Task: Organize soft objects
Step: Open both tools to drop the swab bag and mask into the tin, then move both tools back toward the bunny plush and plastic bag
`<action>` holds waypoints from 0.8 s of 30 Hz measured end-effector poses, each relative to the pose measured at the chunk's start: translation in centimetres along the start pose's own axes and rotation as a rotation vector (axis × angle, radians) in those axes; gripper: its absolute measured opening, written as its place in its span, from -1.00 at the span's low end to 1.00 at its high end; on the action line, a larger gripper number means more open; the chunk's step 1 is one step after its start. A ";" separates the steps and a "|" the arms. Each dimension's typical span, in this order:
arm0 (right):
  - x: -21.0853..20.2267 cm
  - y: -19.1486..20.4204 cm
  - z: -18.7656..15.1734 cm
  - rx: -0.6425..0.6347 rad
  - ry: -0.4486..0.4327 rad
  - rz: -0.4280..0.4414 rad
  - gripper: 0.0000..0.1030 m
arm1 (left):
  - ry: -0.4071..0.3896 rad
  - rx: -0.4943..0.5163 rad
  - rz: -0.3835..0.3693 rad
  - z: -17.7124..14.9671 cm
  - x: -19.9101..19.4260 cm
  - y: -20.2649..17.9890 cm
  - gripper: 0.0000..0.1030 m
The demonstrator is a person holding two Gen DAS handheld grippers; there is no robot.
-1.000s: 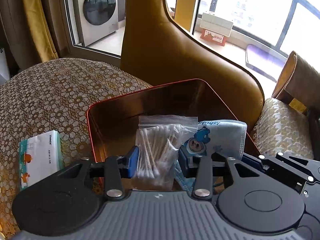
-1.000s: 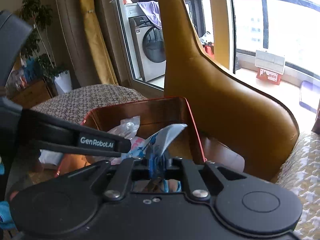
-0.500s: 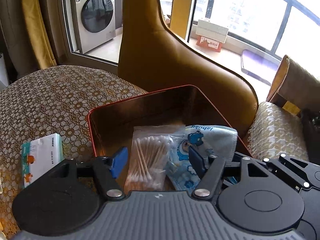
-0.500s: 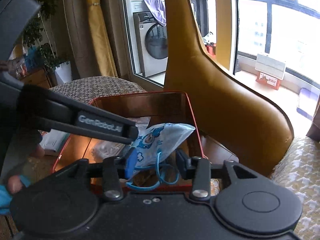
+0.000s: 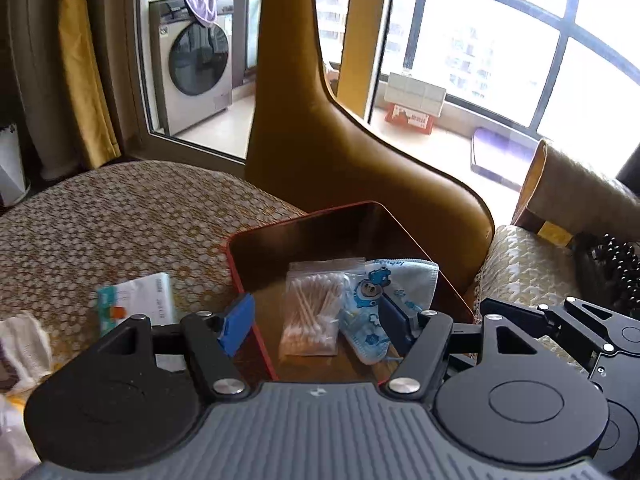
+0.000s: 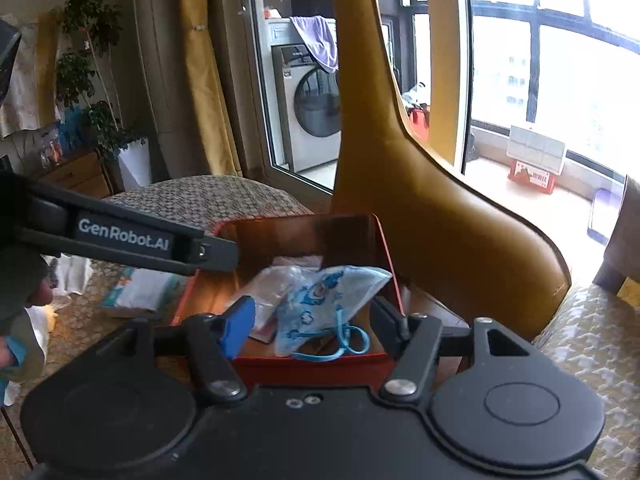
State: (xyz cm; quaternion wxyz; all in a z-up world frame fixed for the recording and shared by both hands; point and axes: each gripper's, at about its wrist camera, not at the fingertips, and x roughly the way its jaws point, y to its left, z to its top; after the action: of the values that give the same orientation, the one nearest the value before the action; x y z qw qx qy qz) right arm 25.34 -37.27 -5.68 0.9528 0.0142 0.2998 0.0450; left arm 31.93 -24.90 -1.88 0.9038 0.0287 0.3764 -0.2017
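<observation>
A red metal box [image 5: 256, 312] with a shiny brown inside stands on the patterned tablecloth; it also shows in the right wrist view [image 6: 386, 248]. In it lie a clear bag of cotton swabs [image 5: 310, 312] and a child's blue-and-white face mask [image 5: 390, 292] side by side; the mask [image 6: 320, 304] and bag [image 6: 272, 284] show in the right wrist view too. My left gripper [image 5: 316, 326] is open and empty above the box's near end. My right gripper [image 6: 314, 328] is open and empty, just behind the mask's blue loops.
A tissue pack [image 5: 140, 296] lies left of the box, a white cloth [image 5: 22, 344] further left. A tall mustard chair back [image 5: 340, 160] stands right behind the box. A cushioned seat [image 5: 528, 264] is to the right. The left gripper's arm [image 6: 120, 236] crosses the right wrist view.
My left gripper let go of the swab bag and my right let go of the mask; both now lie in the box. Both grippers opened wide and drew back and up.
</observation>
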 end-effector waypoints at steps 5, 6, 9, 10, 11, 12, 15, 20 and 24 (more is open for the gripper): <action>-1.3 2.0 0.2 -0.010 -0.016 0.017 0.30 | -0.033 -0.010 0.016 -0.6 -3.5 1.4 0.32; -1.5 2.4 0.2 -0.010 -0.018 0.023 0.30 | -0.039 -0.012 0.020 -0.7 -4.1 1.8 0.32; -2.2 3.6 0.4 -0.012 -0.026 0.043 0.33 | -0.052 -0.019 0.026 -1.2 -6.0 2.7 0.32; -2.5 4.1 0.5 -0.013 -0.028 0.049 0.34 | -0.056 -0.019 0.029 -1.4 -6.6 3.1 0.32; -2.7 4.6 0.6 -0.016 -0.031 0.056 0.36 | -0.060 -0.019 0.032 -1.6 -7.2 3.3 0.32; -3.0 5.0 0.6 -0.019 -0.033 0.063 0.37 | -0.066 -0.019 0.034 -1.8 -7.9 3.7 0.32; -4.0 6.5 0.5 -0.028 -0.040 0.081 0.47 | -0.076 -0.020 0.036 -2.5 -9.6 4.8 0.41; -6.0 8.6 0.4 -0.040 -0.059 0.126 0.61 | -0.100 -0.009 0.048 -4.1 -12.6 6.9 0.47; -6.9 10.3 0.6 -0.053 -0.066 0.160 0.69 | -0.109 -0.024 0.054 -5.6 -14.6 8.8 0.47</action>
State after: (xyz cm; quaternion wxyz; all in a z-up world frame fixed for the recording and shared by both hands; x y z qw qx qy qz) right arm 19.27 -27.68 -0.68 0.9557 0.0142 0.2647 0.1284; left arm 22.31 -10.70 3.29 0.9284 0.0172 0.3278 -0.1739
